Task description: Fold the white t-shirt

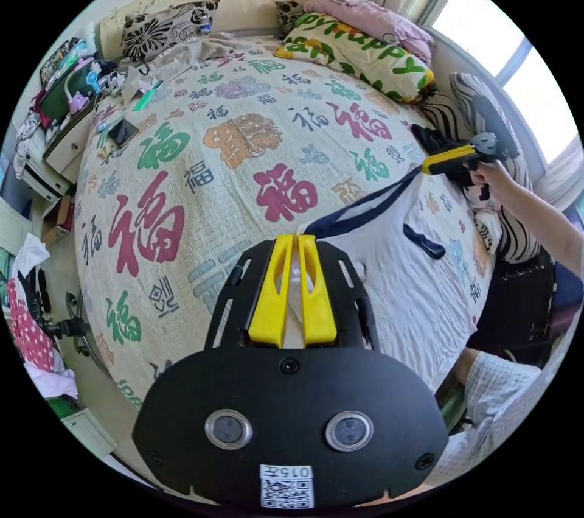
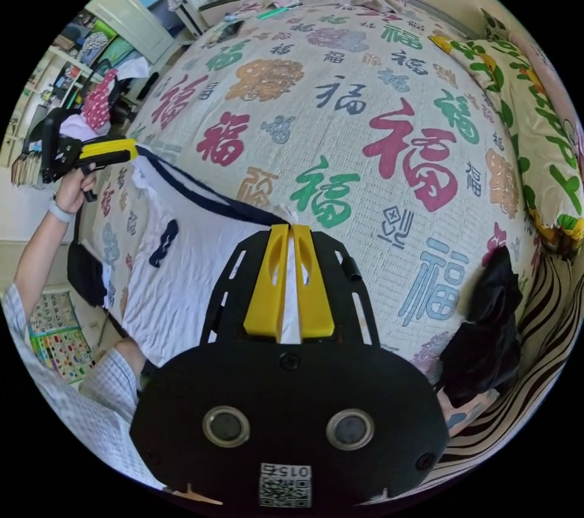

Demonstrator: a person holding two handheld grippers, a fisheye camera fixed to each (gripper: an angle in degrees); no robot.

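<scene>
White t-shirt (image 1: 395, 274) lies on the bed (image 1: 201, 153), lower right of centre in the left gripper view, lower left of centre in the right gripper view (image 2: 182, 274). Body hangs toward the person over the near bed edge. It has a dark navy trim band (image 1: 365, 207) along the held edge and a small dark mark on the cloth.

Key relation: the navy-trimmed edge is stretched taut between the two tools.
- Left tool (image 1: 298, 241): yellow jaws narrow, nearly closed, white cloth showing between them, gripping one end of the trimmed edge at frame centre. The same tool shows at the left edge of the right gripper view (image 2: 131, 148), hand behind it.
- Right tool (image 2: 291, 232): jaws narrow too, white cloth between them, holding the other end. It shows at the right of the left gripper view (image 1: 426, 165).

So the shirt's long held axis runs tool to tool, across the near side of the bed; each tool sits at its own end, neither nearer the middle. The shirt body runs from that line back toward the person.

Judgement: spread/lay-flat step, fold not yet begun. The next move likely depends on keeping the edge tensioned while carrying it up the bed.

Outward: pillows (image 1: 359, 49) at the headboard, dark garment (image 2: 486, 323) at the lower right of the right gripper view, cluttered nightstand (image 1: 67, 116).
</scene>
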